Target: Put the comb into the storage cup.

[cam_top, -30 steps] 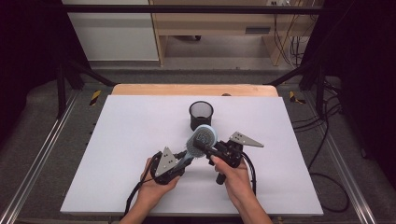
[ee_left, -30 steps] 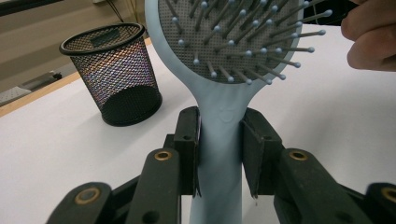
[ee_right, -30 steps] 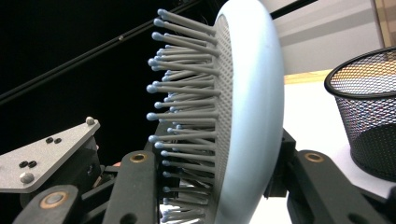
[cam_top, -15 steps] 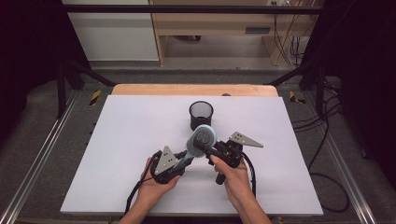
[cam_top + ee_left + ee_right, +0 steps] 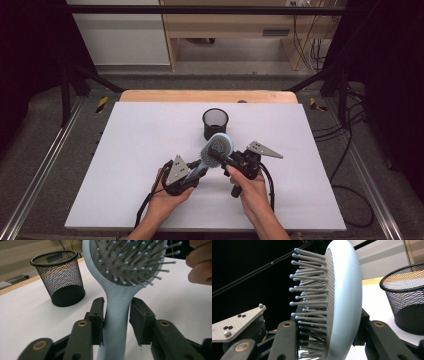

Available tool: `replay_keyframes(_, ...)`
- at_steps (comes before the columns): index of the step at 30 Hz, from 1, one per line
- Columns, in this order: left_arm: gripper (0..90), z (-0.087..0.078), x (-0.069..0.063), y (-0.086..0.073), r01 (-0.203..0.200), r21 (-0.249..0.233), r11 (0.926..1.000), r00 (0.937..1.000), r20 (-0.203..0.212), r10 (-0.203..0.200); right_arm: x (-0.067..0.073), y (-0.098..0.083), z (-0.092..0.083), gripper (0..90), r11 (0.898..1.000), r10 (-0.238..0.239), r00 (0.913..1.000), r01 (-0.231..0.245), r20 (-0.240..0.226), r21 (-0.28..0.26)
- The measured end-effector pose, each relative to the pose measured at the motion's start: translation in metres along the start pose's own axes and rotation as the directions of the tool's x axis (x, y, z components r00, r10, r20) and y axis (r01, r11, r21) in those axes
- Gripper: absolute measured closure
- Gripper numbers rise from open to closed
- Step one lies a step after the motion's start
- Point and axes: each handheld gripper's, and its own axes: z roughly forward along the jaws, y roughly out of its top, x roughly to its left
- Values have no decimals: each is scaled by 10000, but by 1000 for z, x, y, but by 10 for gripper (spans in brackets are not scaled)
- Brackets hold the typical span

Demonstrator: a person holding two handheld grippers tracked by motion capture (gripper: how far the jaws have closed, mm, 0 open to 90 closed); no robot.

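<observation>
A light blue hairbrush [image 5: 217,148] is held above the white table between both grippers, bristles facing the person. My right gripper [image 5: 220,159] is shut on its head [image 5: 342,302], one jaw against the bristles and the other against the back. My left gripper [image 5: 197,172] has the handle [image 5: 117,305] between its jaws. Those jaws have just been opening: one pad still touches the handle and the other stands slightly off it.
A black mesh cup [image 5: 215,123] stands upright just beyond the brush, near the table's middle [image 5: 61,277] [image 5: 407,297]. The white table top [image 5: 140,135] spreads to both sides. Cables trail from both grippers toward the front edge. Dark frame rails run along the sides.
</observation>
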Motion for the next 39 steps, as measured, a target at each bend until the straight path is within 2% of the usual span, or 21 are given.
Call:
replay_keyframes(3, 540, -1, -2, 2, -163, -104, 9998, 9999, -14, 163, -4, 1, -1, 587, 9999, 106, 9999, -105, 129, -34)
replay_keyframes(4, 540, -1, -3, 2, -182, -161, 9997, 9998, -51, 182, -4, 1, -1, 587, 9999, 106, 9999, -105, 129, -34)
replay_keyframes(5, 487, -1, -3, 3, -205, -203, 9996, 9998, -92, 204, -6, 1, -3, 586, 9999, 141, 9996, -140, 229, -59)
replay_keyframes(10, 390, -6, 0, 5, -73, -439, 9990, 9999, -123, 68, -11, 3, -7, 584, 9993, 302, 9986, -291, 439, -244)
replay_keyframes(11, 390, -9, 3, 7, 29, -526, 9986, 9999, -117, -36, -12, 4, -8, 584, 9990, 351, 9983, -338, 458, -293)
replay_keyframes(13, 326, -16, 10, 10, 309, -771, 9965, 9994, -136, -321, -16, 5, -10, 582, 9982, 412, 9978, -389, 510, -450)
replay_keyframes(16, 270, -27, 23, 14, 586, -1046, 9928, 9972, -401, -630, -19, 8, -14, 581, 9959, 649, 9961, -609, 597, -663)
replay_keyframes(17, 233, -34, 32, 13, 818, -1118, 9904, 9944, -575, -886, -23, 10, -17, 580, 9950, 701, 9954, -650, 654, -763)
replay_keyframes(18, 225, -34, 32, 13, 818, -1118, 9904, 9944, -575, -886, -23, 10, -17, 580, 9950, 701, 9954, -650, 654, -763)
replay_keyframes(19, 212, -42, 41, 11, 988, -1140, 9886, 9907, -823, -1085, -25, 12, -20, 579, 9930, 814, 9941, -747, 723, -914)
replay_keyframes(20, 206, -42, 41, 11, 988, -1140, 9886, 9907, -823, -1085, -25, 12, -20, 579, 9930, 814, 9941, -747, 723, -914)
replay_keyframes(24, 174, -57, 58, 3, 1305, -1262, 9834, 9801, -1332, -1472, -32, 16, -25, 577, 9906, 891, 9921, -790, 883, -1114)
replay_keyframes(25, 140, -65, 66, 0, 1394, -1391, 9804, 9726, -1669, -1619, -34, 18, -25, 576, 9901, 912, 9912, -799, 961, -1157)
replay_keyframes(26, 119, -65, 66, 0, 1394, -1391, 9804, 9726, -1669, -1619, -34, 18, -25, 576, 9901, 912, 9912, -799, 961, -1157)
replay_keyframes(28, 96, -72, 73, -2, 1430, -1492, 9784, 9642, -2023, -1717, -35, 19, -26, 574, 9896, 943, 9906, -823, 994, -1182)
replay_keyframes(29, 55, -79, 78, -3, 1491, -1585, 9760, 9558, -2297, -1833, -36, 19, -26, 574, 9893, 935, 9903, -808, 1027, -1213)
replay_keyframes(30, 46, -79, 78, -3, 1491, -1585, 9760, 9558, -2297, -1833, -36, 19, -26, 574, 9893, 935, 9903, -808, 1027, -1213)
replay_keyframes(31, 46, -87, 82, -6, 1523, -1655, 9744, 9487, -2519, -1910, -37, 20, -26, 572, 9890, 974, 9895, -841, 1070, -1218)
replay_keyframes(33, 48, -96, 82, -9, 1474, -1604, 9760, 9470, -2620, -1861, -37, 21, -27, 571, 9892, 1010, 9882, -874, 1150, -1177)
replay_keyframes(35, 47, -102, 81, -13, 1377, -1554, 9782, 9480, -2654, -1756, -37, 22, -27, 570, 9895, 980, 9884, -843, 1163, -1174)
replay_keyframes(39, 44, -123, 78, -35, 1503, -1200, 9813, 9397, -2911, -1795, -39, 28, -26, 567, 9900, 932, 9861, -771, 1377, -1180)
